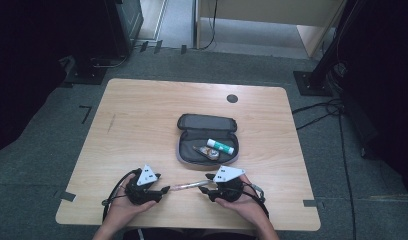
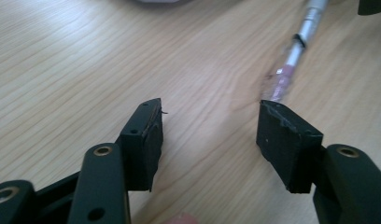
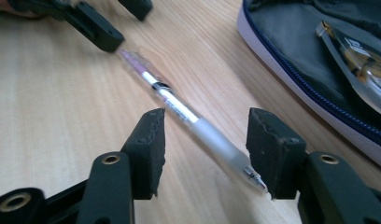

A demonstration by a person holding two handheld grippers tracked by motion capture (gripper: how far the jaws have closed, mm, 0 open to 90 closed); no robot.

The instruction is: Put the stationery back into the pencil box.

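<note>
Right gripper view: pen [image 3: 188, 114] lies flat on the table [image 3: 48, 116], tip end between our right gripper [image 3: 205, 149] jaws, half open, pads not pressing. Left gripper [image 2: 209, 135] also half open, empty, pen's far end just ahead. Pencil case [image 3: 319, 60] sits beside. Risk: jaws closing off-centre could roll or skid the pen.

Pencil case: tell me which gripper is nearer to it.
Right. The right gripper sits just below the open pencil case, its fingers either side of the pen. The left gripper is farther left, at the pen's other end.
</note>
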